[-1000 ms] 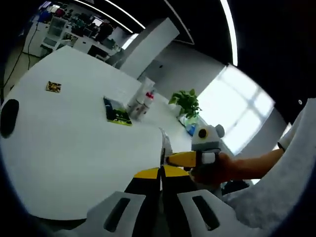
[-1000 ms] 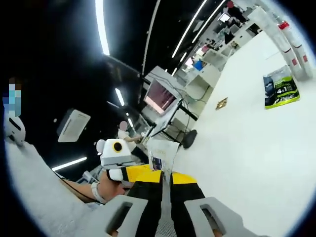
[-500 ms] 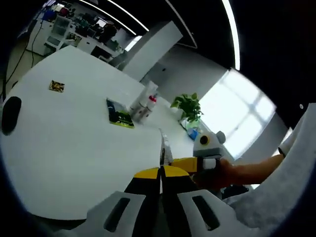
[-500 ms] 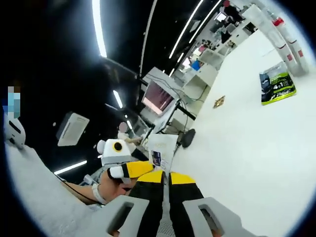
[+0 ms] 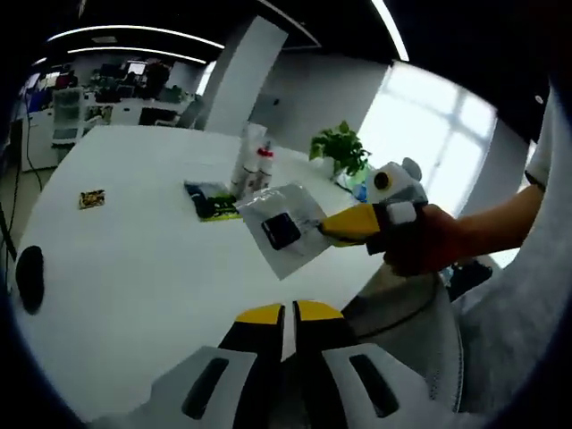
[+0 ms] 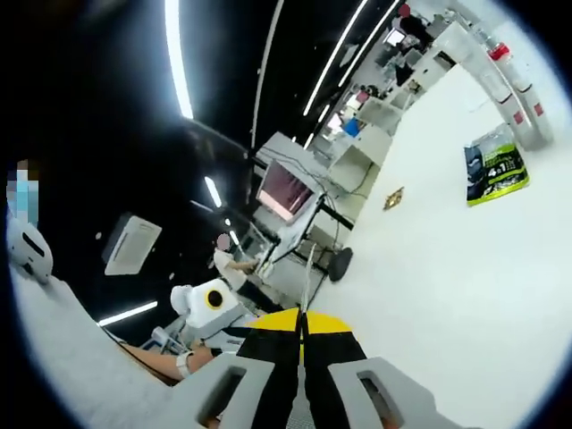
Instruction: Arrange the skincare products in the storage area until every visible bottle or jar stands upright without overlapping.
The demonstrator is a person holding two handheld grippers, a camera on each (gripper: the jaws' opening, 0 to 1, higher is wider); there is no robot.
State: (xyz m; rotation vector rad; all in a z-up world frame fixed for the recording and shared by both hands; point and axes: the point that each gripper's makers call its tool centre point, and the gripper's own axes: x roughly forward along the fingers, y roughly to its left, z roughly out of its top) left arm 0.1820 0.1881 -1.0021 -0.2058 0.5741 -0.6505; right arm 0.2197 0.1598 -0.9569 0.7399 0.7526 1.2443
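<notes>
A clear sachet with a dark label [image 5: 281,228] hangs above the white table [image 5: 134,268], pinched at its right edge by my right gripper [image 5: 323,229], which comes in from the right in a person's hand. In the right gripper view the same sachet [image 6: 308,273] shows edge-on as a thin strip rising from the shut yellow jaws. My left gripper [image 5: 286,315] sits below the sachet, jaws together with nothing between them. Two tall white bottles with red caps [image 5: 252,165] stand upright at the table's far side, also seen as bottles [image 6: 514,85].
A green and black packet [image 5: 213,201] lies flat beside the bottles, also seen as packet [image 6: 494,165]. A small card [image 5: 92,198] and a black oval object [image 5: 29,277] lie at the left. A potted plant [image 5: 342,154] stands beyond the table's edge.
The sachet has come out of my left gripper's jaws. My right gripper still holds it, now lifted away with its flat face turned toward the left gripper view. Both views have shifted.
</notes>
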